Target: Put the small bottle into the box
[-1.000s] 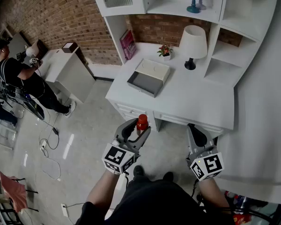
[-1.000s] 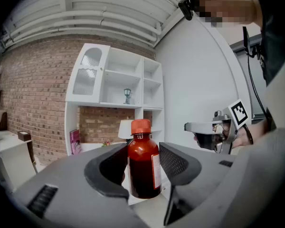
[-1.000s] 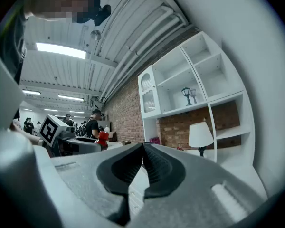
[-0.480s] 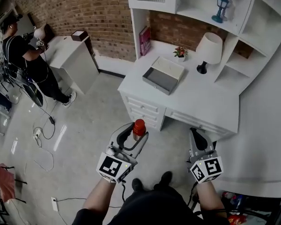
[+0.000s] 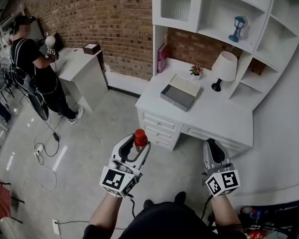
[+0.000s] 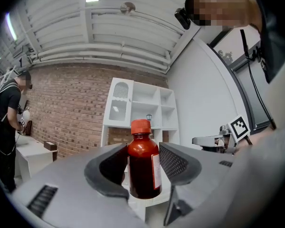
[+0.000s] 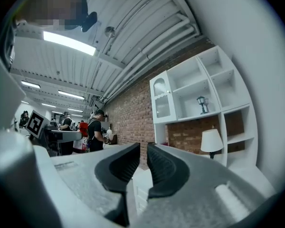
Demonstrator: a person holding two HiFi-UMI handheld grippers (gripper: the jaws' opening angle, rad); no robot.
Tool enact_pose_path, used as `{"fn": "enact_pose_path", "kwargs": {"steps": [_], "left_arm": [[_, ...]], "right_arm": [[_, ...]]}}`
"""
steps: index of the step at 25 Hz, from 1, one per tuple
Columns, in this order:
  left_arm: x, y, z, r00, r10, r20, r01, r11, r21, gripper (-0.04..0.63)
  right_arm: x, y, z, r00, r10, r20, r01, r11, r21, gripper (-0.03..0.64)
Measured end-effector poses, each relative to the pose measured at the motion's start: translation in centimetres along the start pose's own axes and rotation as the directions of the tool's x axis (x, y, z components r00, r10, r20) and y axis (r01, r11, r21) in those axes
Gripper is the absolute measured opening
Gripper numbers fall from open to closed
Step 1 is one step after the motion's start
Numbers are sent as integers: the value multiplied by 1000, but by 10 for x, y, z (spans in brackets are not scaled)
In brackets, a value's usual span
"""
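A small dark-red bottle (image 5: 139, 137) with an orange-red cap stands upright between the jaws of my left gripper (image 5: 135, 147), which is shut on it. In the left gripper view the bottle (image 6: 143, 166) fills the middle, gripped at its sides by my left gripper (image 6: 142, 167). The open grey box (image 5: 180, 91) with its white lid tilted back lies on the white desk (image 5: 209, 117), well ahead of both grippers. My right gripper (image 5: 212, 150) is held over the floor near the desk's front corner, and in the right gripper view that gripper (image 7: 142, 165) has its jaws nearly together with nothing between them.
A white lamp (image 5: 224, 68), a small potted plant (image 5: 196, 70) and a pink book (image 5: 162, 59) stand on the desk under white shelves. A person (image 5: 32, 68) stands at a white cabinet (image 5: 80, 73) on the left. Cables (image 5: 47, 148) lie on the grey floor.
The desk and box now sit farther up and to the right in the head view, smaller than before. Both grippers keep their hold and pose, the left still carrying the bottle.
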State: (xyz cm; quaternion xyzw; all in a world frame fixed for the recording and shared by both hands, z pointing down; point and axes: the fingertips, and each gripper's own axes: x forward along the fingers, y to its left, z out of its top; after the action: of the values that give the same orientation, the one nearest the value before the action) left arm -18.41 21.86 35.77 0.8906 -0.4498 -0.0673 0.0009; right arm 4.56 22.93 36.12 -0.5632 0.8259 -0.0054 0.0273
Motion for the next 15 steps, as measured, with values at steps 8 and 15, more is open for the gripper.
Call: {"fn": "enact_pose_path", "kwargs": {"steps": [8, 15], "left_arm": [[-35, 41, 4, 999, 37, -1, -37, 999, -29, 207], [-34, 69, -8, 998, 68, 7, -67, 997, -39, 207]], "right_arm": [[-2, 32, 12, 999, -41, 17, 41, 999, -23, 43], [13, 37, 7, 999, -45, -4, 45, 998, -40, 43]]}}
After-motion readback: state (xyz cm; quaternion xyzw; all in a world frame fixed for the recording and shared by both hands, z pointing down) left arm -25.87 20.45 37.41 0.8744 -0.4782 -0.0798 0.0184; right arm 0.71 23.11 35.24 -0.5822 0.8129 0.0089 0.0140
